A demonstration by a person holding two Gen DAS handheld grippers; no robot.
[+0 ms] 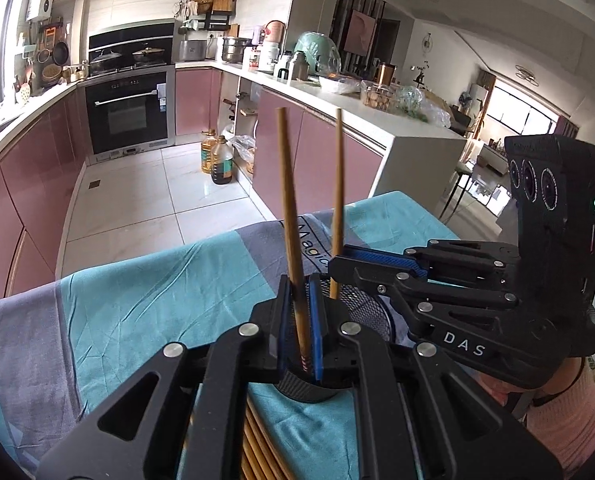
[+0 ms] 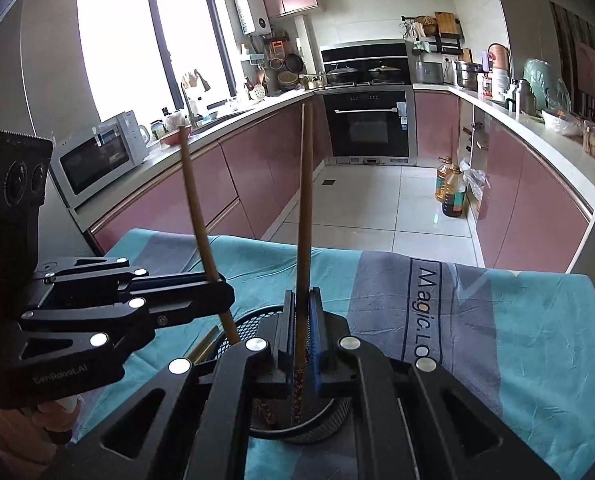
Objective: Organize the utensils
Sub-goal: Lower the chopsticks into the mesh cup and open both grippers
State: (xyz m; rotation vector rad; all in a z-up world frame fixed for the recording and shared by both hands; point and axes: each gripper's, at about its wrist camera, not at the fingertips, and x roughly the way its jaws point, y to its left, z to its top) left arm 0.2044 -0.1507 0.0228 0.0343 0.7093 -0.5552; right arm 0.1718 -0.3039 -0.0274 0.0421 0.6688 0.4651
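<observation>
Right now both grippers meet over a black mesh holder that stands on a table covered with a teal and grey cloth. The left gripper has its jaws clamped on a wooden chopstick, which rises steeply from between the blue pads and leans a little to the left, its patterned lower end reaching down toward the holder's mouth. The right gripper likewise has its jaws closed on a second chopstick, held nearly upright, with its decorated lower end inside the holder's rim. Seen from the right wrist view, the left gripper's chopstick dips into the mesh basket just beside the right one; the two sticks stand near each other but apart above the holder. More chopsticks lie flat on the cloth under the left gripper, just beside the holder's base. A person's hand in a pale pink sleeve grips the right gripper's handle. Behind the table is a kitchen with pink cabinets and a black oven.
</observation>
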